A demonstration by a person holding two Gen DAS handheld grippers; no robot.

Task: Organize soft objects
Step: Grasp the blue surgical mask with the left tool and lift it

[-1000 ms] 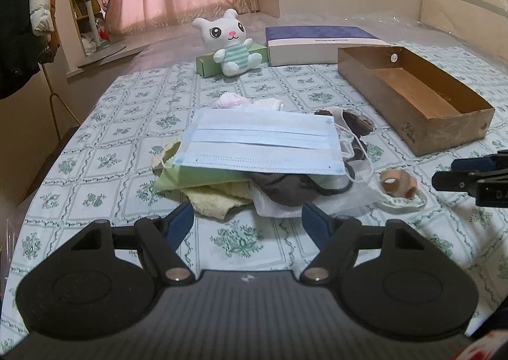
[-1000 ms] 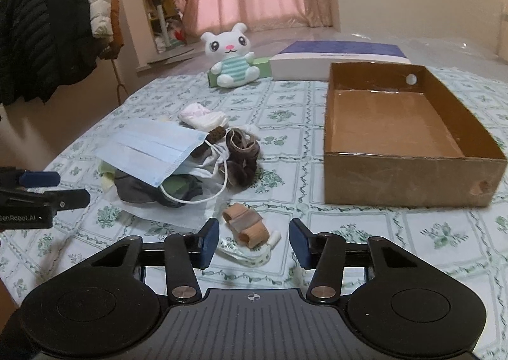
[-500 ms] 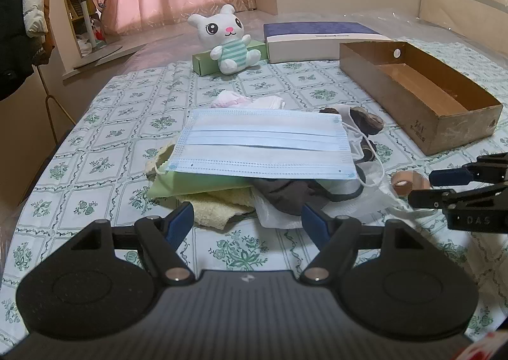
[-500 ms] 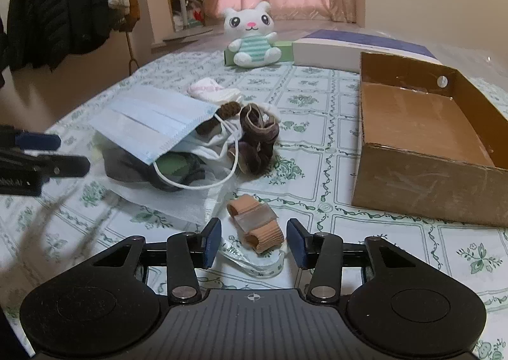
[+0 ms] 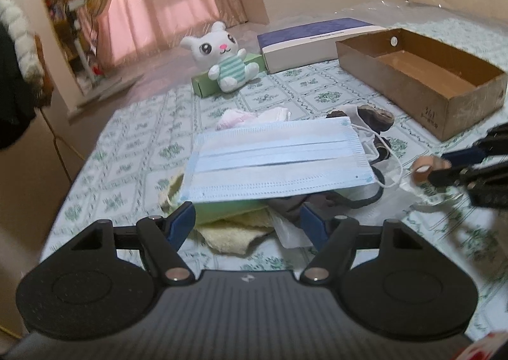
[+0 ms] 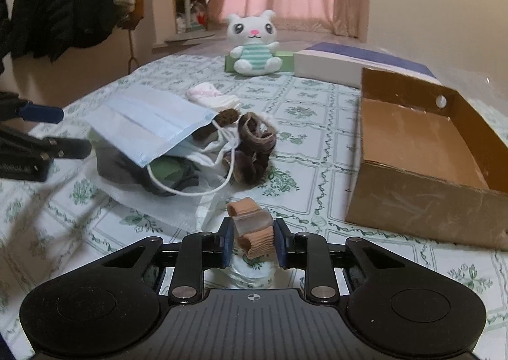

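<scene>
The surface (image 6: 317, 150) carries a green-patterned cloth. An open cardboard box (image 6: 425, 169) sits at its right side. Left of the box lies a pile of soft things topped by a blue mask (image 5: 276, 163), with a brown scrunchie (image 6: 254, 150) beside it. The left gripper (image 5: 247, 223) hovers just before the pile, its fingers spread wide and holding nothing. The right gripper (image 6: 252, 241) has its fingers pressed against both sides of a tan band (image 6: 254, 233), near the box's front corner.
</scene>
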